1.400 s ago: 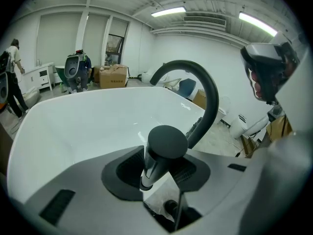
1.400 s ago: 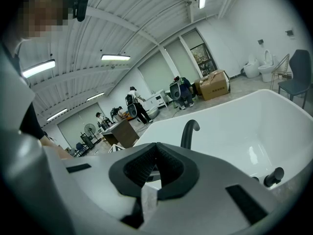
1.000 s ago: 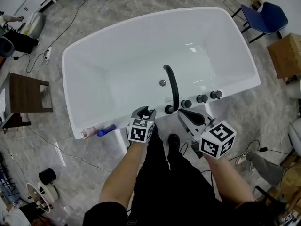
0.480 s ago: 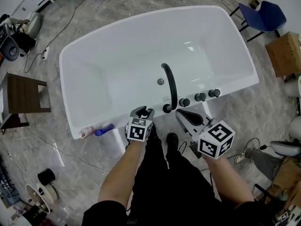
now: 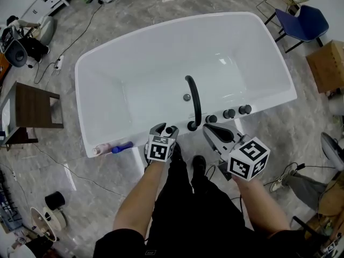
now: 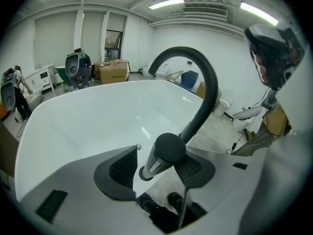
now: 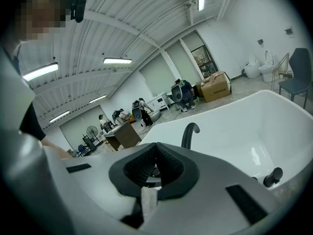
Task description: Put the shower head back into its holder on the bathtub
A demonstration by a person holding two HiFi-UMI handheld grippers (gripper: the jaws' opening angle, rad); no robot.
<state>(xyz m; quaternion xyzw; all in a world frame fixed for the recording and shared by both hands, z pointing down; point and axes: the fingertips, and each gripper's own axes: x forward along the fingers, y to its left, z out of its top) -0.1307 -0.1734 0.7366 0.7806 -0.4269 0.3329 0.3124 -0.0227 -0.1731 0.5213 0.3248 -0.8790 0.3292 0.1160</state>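
Observation:
The shower head (image 5: 169, 130) is a dark handset with a round cap and a ribbed grey grip (image 6: 157, 161). It stands upright at the white bathtub's (image 5: 134, 47) near rim, just left of the black spout (image 5: 192, 98). My left gripper (image 5: 164, 131) (image 6: 155, 166) is round it, and its jaws have just been opening. The handset stands between the pads, with a clear gap to the left pad (image 6: 122, 168). My right gripper (image 5: 209, 129) (image 7: 155, 166) hovers to the right of the spout's base, shut with nothing in it.
Three black knobs (image 5: 229, 113) sit on the near rim, right of the spout. Two bottles (image 5: 113, 148) lie at the rim's left end. A brown table (image 5: 32, 112), a blue chair (image 5: 303, 23), a wooden box (image 5: 328, 63) and floor cables surround the tub.
The left gripper's jaws stand wider round the handset than before. Both hands stay where they were. The head camera has shifted slightly.

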